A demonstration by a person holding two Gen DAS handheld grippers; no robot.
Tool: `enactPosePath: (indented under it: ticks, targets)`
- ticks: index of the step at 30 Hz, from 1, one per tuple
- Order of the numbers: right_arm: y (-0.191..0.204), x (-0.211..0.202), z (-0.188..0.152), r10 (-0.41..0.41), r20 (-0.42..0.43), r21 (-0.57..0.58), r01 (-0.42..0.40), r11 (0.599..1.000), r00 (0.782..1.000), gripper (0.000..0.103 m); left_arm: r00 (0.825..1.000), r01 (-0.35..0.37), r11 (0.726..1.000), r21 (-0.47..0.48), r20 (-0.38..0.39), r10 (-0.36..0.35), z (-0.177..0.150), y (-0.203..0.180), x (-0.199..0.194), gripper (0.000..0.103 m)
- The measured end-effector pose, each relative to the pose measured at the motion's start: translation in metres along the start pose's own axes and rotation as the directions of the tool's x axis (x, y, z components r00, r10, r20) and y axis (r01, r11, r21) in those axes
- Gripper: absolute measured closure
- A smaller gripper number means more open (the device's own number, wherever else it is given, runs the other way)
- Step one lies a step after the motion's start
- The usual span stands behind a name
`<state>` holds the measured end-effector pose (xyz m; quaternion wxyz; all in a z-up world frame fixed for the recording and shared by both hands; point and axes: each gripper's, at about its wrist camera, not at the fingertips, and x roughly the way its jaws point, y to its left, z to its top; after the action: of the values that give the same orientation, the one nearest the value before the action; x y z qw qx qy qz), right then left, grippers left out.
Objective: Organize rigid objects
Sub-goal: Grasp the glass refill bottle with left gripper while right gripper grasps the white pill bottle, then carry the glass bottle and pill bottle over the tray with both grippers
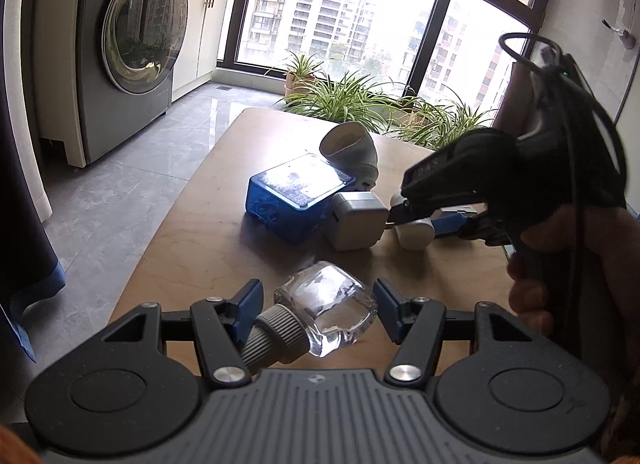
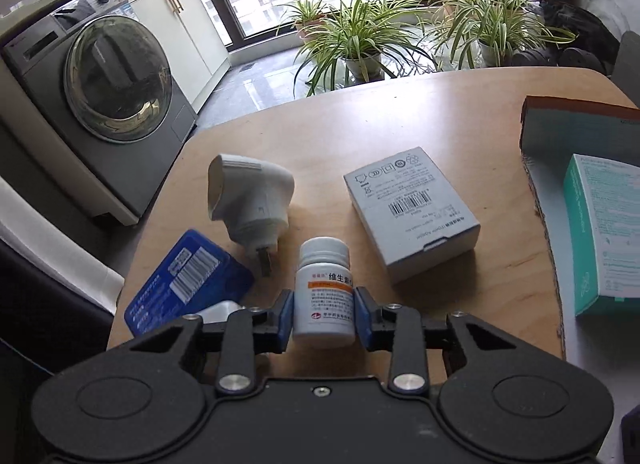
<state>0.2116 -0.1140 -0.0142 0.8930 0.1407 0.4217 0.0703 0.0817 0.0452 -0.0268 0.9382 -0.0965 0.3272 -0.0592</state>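
Observation:
In the left wrist view a clear glass bottle (image 1: 332, 310) with a grey ribbed cap lies on its side between the fingers of my left gripper (image 1: 318, 310). The jaws stand open around it, with gaps on both sides. In the right wrist view my right gripper (image 2: 324, 314) is shut on a white pill bottle (image 2: 325, 292) with an orange-striped label, standing on the wooden table (image 2: 400, 124). The right gripper (image 1: 416, 220) also shows in the left wrist view, with the white bottle (image 1: 416, 232) between its blue pads.
A white plug-in device (image 2: 248, 196), a blue box (image 2: 188, 276) and a grey carton (image 2: 412, 212) lie on the table. A grey adapter (image 1: 354, 220) sits by the blue box (image 1: 296, 198). A cardboard tray (image 2: 580, 124) with a teal box (image 2: 604, 232) is at right. Plants and a washing machine (image 1: 132, 36) stand beyond.

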Motion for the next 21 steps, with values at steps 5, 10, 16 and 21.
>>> enactPosePath:
  ticks: [5,10,16,21]
  targets:
    - [-0.006,-0.046,-0.024,0.015,0.073,-0.115,-0.007,0.993,0.997,0.063,1.0,0.009,1.0,0.018,0.005,-0.009,0.001,-0.007,-0.005,0.042]
    - [-0.026,-0.095,-0.044,0.0,0.142,-0.13,0.018,0.991,0.99,0.063,0.999,0.032,0.998,0.045,0.009,-0.032,0.001,-0.023,-0.014,0.042]
    - [-0.059,-0.143,-0.067,-0.05,0.2,-0.084,0.068,0.994,0.979,0.063,0.996,0.083,0.992,0.097,0.015,-0.085,0.002,-0.052,-0.024,0.042]
    - [-0.092,-0.175,-0.084,-0.107,0.238,-0.031,0.117,0.993,0.965,0.063,0.99,0.139,0.978,0.155,0.015,-0.143,0.001,-0.084,-0.032,0.042]
